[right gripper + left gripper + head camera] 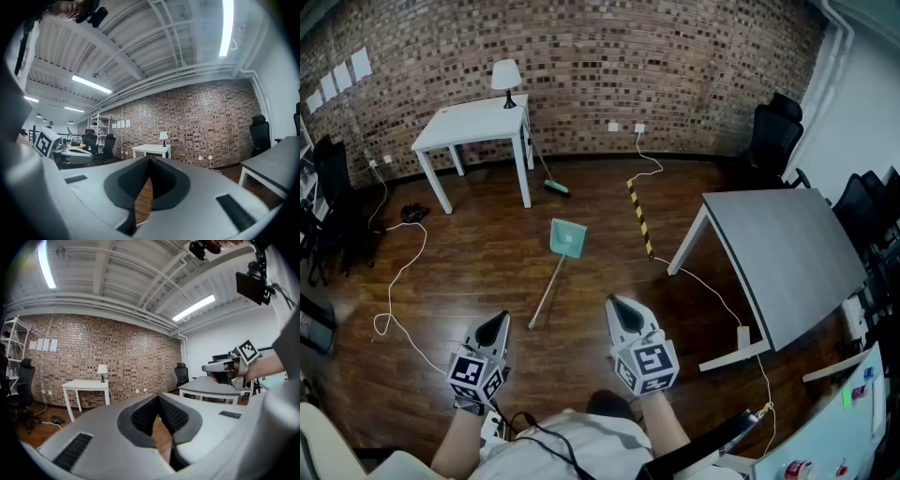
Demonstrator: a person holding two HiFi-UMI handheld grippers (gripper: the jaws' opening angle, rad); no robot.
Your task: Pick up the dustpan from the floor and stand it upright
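Observation:
A teal dustpan (567, 237) lies flat on the wooden floor in the head view, its long pale handle (546, 292) running down-left towards me. My left gripper (499, 320) hovers just left of the handle's near end, jaws shut and empty. My right gripper (614, 302) is to the right of the handle, also shut with nothing in it. In the left gripper view the left gripper's (158, 397) black pads meet at the tips, and the right gripper (220, 367) shows at the right. The right gripper's (150, 160) pads touch at the tips too. Neither gripper view shows the dustpan.
A white table (478, 122) with a lamp (506, 80) stands by the brick wall, a green broom (551, 183) leaning at its right leg. A grey table (787, 253) is at the right. White cables (394, 291) and a yellow-black strip (639, 217) lie on the floor. Black office chairs (773, 131) line the sides.

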